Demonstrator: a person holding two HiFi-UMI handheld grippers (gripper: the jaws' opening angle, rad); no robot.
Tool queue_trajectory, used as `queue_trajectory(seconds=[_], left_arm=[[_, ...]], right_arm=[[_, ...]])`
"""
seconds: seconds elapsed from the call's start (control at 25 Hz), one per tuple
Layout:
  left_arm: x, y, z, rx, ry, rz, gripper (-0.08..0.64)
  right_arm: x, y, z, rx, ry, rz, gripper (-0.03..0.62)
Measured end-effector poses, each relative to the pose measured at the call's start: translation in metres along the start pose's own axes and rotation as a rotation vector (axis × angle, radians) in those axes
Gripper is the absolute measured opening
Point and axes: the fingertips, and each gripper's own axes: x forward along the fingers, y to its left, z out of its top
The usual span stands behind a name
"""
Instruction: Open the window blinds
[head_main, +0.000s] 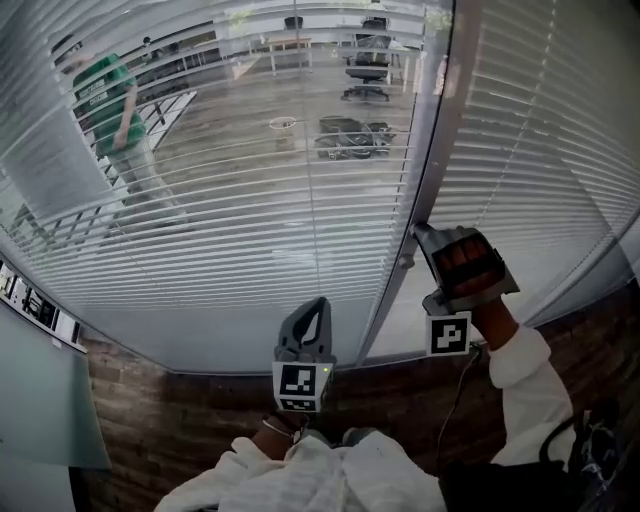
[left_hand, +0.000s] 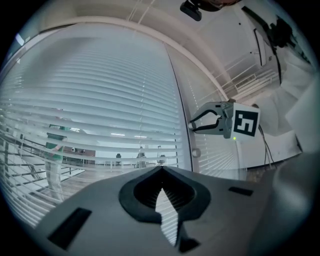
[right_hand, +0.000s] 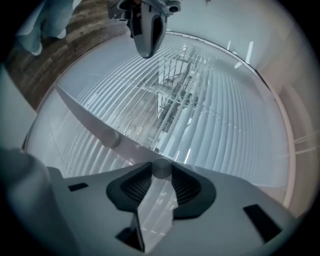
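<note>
1. The window blinds (head_main: 250, 200) fill the head view from 9 through 12 to 3 o'clock. They hang fully down over the glass, on both sides of a grey upright frame (head_main: 432, 130).
2. The left blind's slats let the room beyond show through, with a person in green (head_main: 115, 110) at 10 o'clock.
3. The right gripper (head_main: 420, 232), at 3 o'clock, reaches the frame. Its jaws are clamped on a small round knob (right_hand: 161, 168).
4. A second knob (head_main: 405, 262) sits just beside it on the frame, toward 7 o'clock.
5. The left gripper (head_main: 318, 305), at 6 o'clock, points at the blinds. Its jaw tips are together with nothing between them.
</note>
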Motion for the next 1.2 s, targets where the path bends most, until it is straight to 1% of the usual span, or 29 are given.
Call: queue_trajectory(seconds=[0.04,0.12,0.16,0.2,0.24,0.32,0.36,0.4,0.48,0.52,0.56,0.6,0.68,0.72,0.76,0.8,0.84,0.88,0.96,1.0,1.12,1.2], left_arm=[[-0.001,0.001,0.0,0.0,0.0,0.003,-0.002],[-0.003,0.006,0.001,-0.005,-0.002,0.017,-0.002],[-0.005,0.01,0.002,-0.011,-0.006,0.027,-0.002],[-0.007,0.014,0.003,-0.02,-0.008,0.037,-0.002],[-0.011,0.018,0.004,-0.029,-0.008,0.047,-0.002],[-0.018,0.025,0.007,-0.045,-0.01,0.057,-0.002],[-0.02,0.029,0.01,-0.049,-0.02,0.06,-0.002],[-0.021,0.033,0.014,-0.054,-0.033,0.064,-0.002],[-0.019,0.041,0.025,-0.073,-0.06,0.075,-0.002],[-0.02,0.044,0.027,-0.085,-0.069,0.08,-0.002],[-0.022,0.046,0.028,-0.095,-0.073,0.084,-0.002],[-0.025,0.049,0.026,-0.102,-0.074,0.085,-0.002],[-0.032,0.053,0.02,-0.109,-0.071,0.085,-0.002],[-0.036,0.055,0.017,-0.113,-0.065,0.085,-0.002],[-0.04,0.057,0.015,-0.121,-0.057,0.085,-0.002],[-0.042,0.059,0.014,-0.13,-0.047,0.084,-0.002],[-0.045,0.061,0.015,-0.137,-0.036,0.083,-0.002],[-0.047,0.063,0.015,-0.141,-0.028,0.081,-0.002],[-0.049,0.067,0.018,-0.143,-0.02,0.078,-0.002],[-0.049,0.069,0.019,-0.141,-0.019,0.078,-0.002],[-0.05,0.08,0.023,-0.123,-0.027,0.097,-0.002],[-0.047,0.082,0.022,-0.116,-0.036,0.099,-0.002]], right_arm=[[0.0,-0.002,0.0,0.067,-0.003,-0.011,0.129],[0.0,-0.003,-0.003,0.245,0.017,-0.034,0.13],[-0.003,-0.003,-0.005,0.354,0.046,-0.051,0.13],[-0.007,-0.004,-0.007,0.484,0.084,-0.081,0.13],[-0.016,-0.007,-0.009,0.635,0.123,-0.135,0.133],[-0.041,-0.021,-0.007,0.948,0.161,-0.309,0.133],[-0.053,-0.031,-0.002,1.084,0.148,-0.391,0.133],[-0.061,-0.042,0.008,1.207,0.104,-0.449,0.132],[-0.069,-0.065,0.033,1.465,-0.065,-0.508,0.132],[-0.07,-0.072,0.046,1.603,-0.151,-0.523,0.131],[-0.07,-0.073,0.058,1.722,-0.213,-0.516,0.11],[-0.067,-0.069,0.069,1.817,-0.246,-0.483,0.05],[-0.059,-0.048,0.091,1.985,-0.256,-0.366,0.011],[-0.054,-0.034,0.102,2.062,-0.239,-0.299,0.011],[-0.05,-0.02,0.112,2.115,-0.211,-0.236,0.011],[-0.047,-0.01,0.12,2.131,-0.177,-0.189,0.011],[-0.045,-0.003,0.128,2.112,-0.147,-0.163,0.011],[-0.045,0.0,0.133,2.069,-0.129,-0.155,0.011],[-0.046,-0.004,0.141,1.995,-0.126,-0.159,0.011],[-0.045,-0.006,0.144,1.985,-0.132,-0.155,0.011],[-0.039,-0.015,0.15,1.997,-0.151,-0.137,0.011],[-0.037,-0.014,0.149,1.984,-0.145,-0.126,0.011]])
